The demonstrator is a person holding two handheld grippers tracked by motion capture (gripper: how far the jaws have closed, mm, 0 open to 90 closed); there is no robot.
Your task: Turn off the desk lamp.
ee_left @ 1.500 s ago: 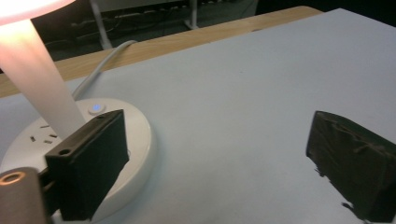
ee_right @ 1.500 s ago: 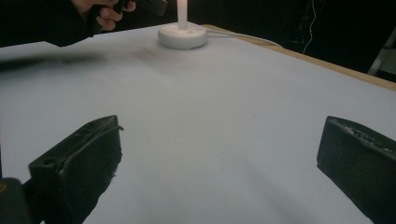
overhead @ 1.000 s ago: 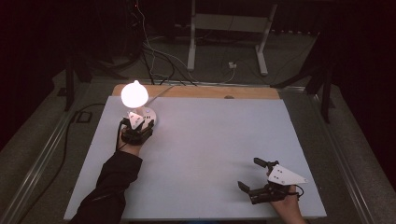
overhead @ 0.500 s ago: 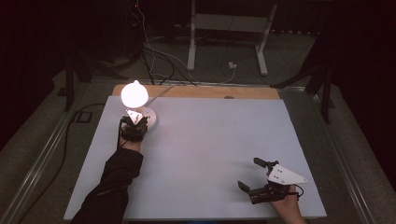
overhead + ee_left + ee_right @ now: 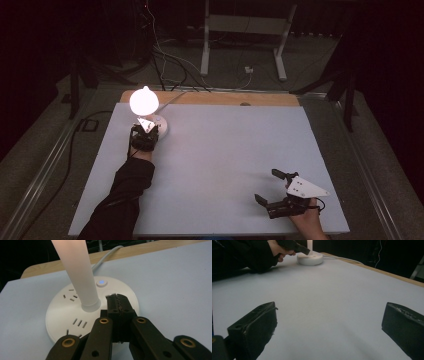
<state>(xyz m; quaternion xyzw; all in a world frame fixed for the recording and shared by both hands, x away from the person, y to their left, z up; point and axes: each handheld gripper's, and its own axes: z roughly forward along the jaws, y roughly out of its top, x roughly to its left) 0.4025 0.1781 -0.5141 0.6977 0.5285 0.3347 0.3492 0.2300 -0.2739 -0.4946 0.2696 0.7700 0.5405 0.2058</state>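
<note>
A lit white lamp (image 5: 144, 100) stands on a round white base (image 5: 161, 125) at the table's far left. The left gripper view shows its glowing stem (image 5: 80, 272), socket slots in the base (image 5: 62, 315) and a small blue-lit button (image 5: 101, 282). My left gripper (image 5: 148, 129) is shut with nothing between its jaws. Its tips (image 5: 115, 298) sit over the base, just short of the button and right of the stem. My right gripper (image 5: 268, 186) rests near the front right corner, open and holding nothing (image 5: 329, 325).
A white board (image 5: 225, 150) covers the table, with a wooden strip (image 5: 225, 98) along its far edge. The lamp's cord (image 5: 175, 96) runs off the back. Cables and a metal stand's legs (image 5: 240, 65) lie on the floor beyond. The surroundings are dark.
My left gripper has shifted slightly to the left and forward over the lamp base. The right gripper has not moved.
</note>
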